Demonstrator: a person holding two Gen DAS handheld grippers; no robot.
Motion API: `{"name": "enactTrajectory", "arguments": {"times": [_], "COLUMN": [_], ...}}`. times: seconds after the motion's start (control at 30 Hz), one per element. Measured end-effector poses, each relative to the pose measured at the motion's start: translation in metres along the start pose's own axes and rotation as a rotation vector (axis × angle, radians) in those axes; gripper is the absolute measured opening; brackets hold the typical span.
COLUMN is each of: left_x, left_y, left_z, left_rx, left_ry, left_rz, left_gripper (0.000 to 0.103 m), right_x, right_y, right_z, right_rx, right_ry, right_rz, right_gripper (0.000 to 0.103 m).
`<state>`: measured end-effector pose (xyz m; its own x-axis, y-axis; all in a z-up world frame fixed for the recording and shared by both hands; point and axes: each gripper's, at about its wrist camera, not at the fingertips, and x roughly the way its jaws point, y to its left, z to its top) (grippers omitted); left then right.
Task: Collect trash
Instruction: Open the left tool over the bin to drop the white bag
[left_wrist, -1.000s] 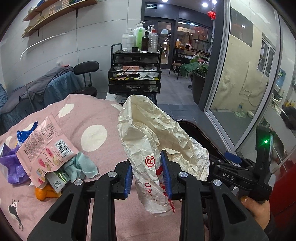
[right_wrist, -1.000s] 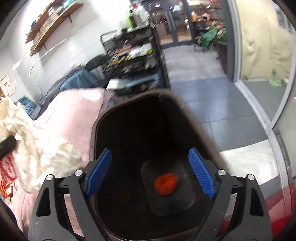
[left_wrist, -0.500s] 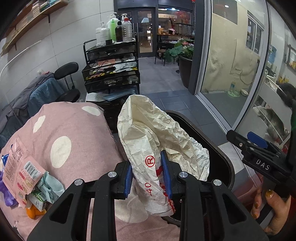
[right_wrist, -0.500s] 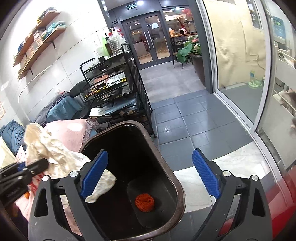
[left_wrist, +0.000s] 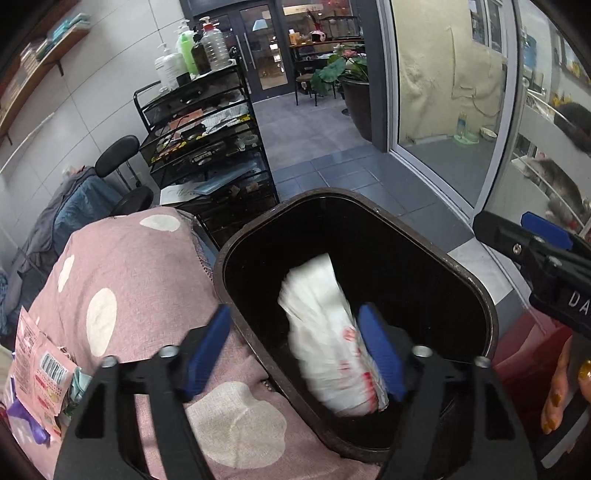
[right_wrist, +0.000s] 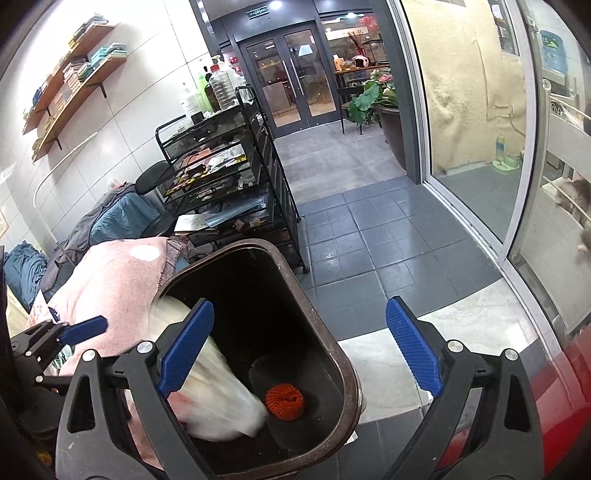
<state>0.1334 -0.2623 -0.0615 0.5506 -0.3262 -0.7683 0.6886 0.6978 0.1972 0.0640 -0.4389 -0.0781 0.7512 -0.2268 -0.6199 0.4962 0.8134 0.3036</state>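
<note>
Crumpled white wrapper (left_wrist: 325, 332) is seen inside the dark bin (left_wrist: 476, 295), motion-blurred, apparently dropping toward the bottom. Left gripper (left_wrist: 295, 343) is over the bin mouth with jaws opening; the wrapper is between them, brushing the right-hand pad at most, not pinched. So this item is judged released, drop essentially done.

An orange mesh ball (right_wrist: 284, 400) is already lying on the bin floor, the wrapper's lower end just beside it.

Still left: a heap of trash on the pink spotted blanket (left_wrist: 140, 280) at the frame's left edge — pink snack packet (left_wrist: 40, 365), something purple under it, other bits too small to identify. Task judged partly done, several pickups to go.

Right gripper (right_wrist: 299, 350) is spread wide above the bin's near rim, nothing between the jaws.

View differences: the orange ball and bin floor are shown only by the right wrist view; in the left view they are hidden behind the wrapper. The remaining trash heap is shown clearly only by the left view; in the right view just a packet corner is visible past the blanket.
</note>
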Motion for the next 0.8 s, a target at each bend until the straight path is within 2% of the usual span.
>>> {"name": "enactTrajectory", "arguments": {"times": [0.27, 0.43, 0.57, 0.8], "left_x": [-0.010, -0.029, -0.050, -0.084], "left_y": [0.001, 0.007, 0.019, 0.051], "left_z": [0.000, -0.007, -0.015, -0.035], "left_rx": [0.000, -0.013, -0.061, -0.158], "left_ry": [-0.020, -0.063, -0.110, -0.201], "left_rz": [-0.026, -0.028, -0.035, 0.017], "left_gripper": [0.092, 0.093, 0.095, 0.098], "right_x": [-0.002, -0.007, -0.010, -0.018], "right_y": [0.003, 0.015, 0.031, 0.073], "right_z": [-0.001, 0.001, 0.001, -0.002], "right_rx": [-0.027, -0.074, -0.118, -0.213], "right_ry": [-0.009, -0.034, -0.050, -0.078], "right_rz": [0.037, 0.060, 0.094, 0.188], "right_gripper": [0.094, 0.094, 0.094, 0.094]}}
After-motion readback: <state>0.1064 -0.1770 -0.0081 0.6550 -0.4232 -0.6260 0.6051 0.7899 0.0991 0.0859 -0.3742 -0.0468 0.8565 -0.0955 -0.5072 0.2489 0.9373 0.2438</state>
